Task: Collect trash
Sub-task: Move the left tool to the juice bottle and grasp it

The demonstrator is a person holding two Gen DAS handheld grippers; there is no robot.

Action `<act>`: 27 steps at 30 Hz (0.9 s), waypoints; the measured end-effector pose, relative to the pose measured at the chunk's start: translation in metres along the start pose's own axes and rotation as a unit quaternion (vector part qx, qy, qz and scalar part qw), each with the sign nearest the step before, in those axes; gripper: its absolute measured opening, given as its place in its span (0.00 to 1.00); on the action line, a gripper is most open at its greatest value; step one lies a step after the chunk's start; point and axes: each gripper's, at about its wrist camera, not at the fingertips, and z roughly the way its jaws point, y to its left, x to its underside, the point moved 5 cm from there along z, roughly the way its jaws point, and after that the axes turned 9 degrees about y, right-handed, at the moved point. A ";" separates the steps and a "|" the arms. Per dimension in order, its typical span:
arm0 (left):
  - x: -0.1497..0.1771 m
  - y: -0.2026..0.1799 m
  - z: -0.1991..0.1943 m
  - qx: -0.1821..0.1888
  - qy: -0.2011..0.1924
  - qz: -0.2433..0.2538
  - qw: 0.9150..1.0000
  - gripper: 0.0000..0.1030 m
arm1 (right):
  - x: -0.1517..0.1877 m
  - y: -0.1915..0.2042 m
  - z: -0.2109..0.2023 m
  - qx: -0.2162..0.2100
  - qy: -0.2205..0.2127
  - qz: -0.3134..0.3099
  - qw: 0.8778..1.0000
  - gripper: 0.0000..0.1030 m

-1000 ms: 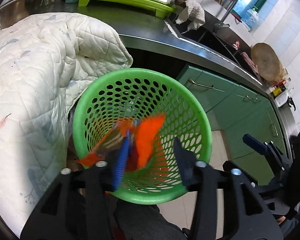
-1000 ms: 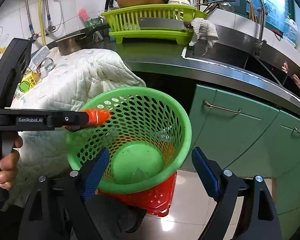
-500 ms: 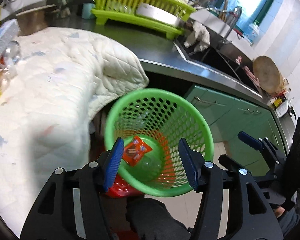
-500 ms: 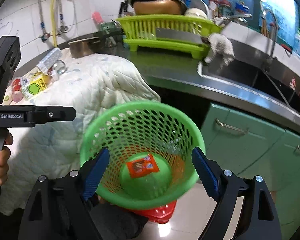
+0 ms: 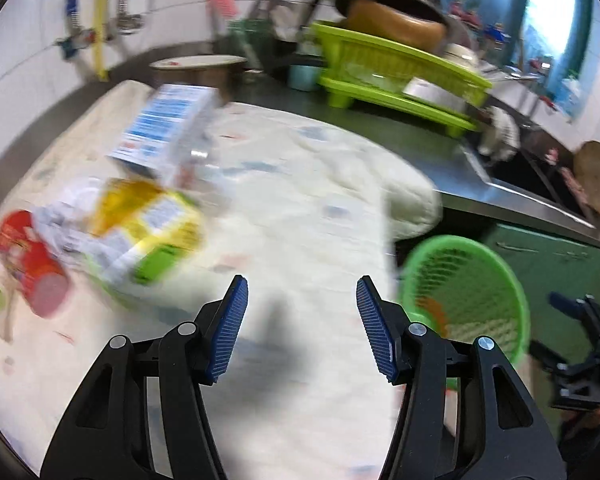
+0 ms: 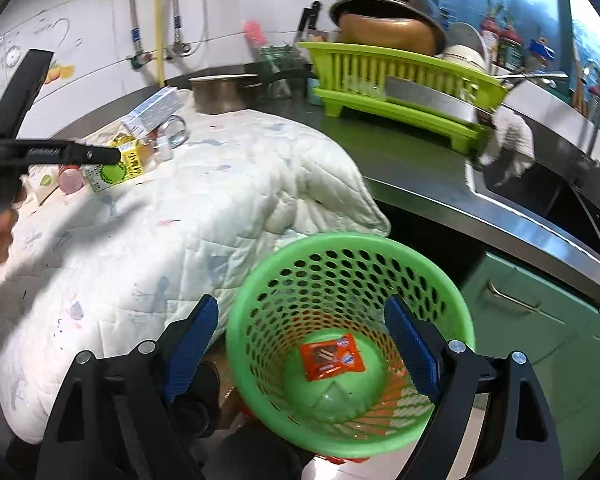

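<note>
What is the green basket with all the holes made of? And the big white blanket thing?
The green perforated basket looks like moulded plastic: smooth, slightly glossy, with even round holes. The white quilted cloth seems to be padded fabric: matte, stitched in a diamond pattern, folding softly over the counter edge. The orange snack wrapper inside the basket looks like shiny printed foil or plastic film.

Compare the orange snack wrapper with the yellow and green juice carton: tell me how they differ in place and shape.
The flat orange snack wrapper lies at the bottom of the green perforated plastic basket, while the boxy yellow and green juice carton rests on the white quilted cloth among other litter. The wrapper is thin; the carton has volume. The carton lies near the left tool; the wrapper sits below the right tool. Neither is gripped.
</note>
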 end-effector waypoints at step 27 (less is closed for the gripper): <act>-0.035 0.098 0.047 -0.031 0.035 0.104 0.993 0.59 | -0.046 0.070 0.034 -0.014 0.013 -0.068 0.998 0.80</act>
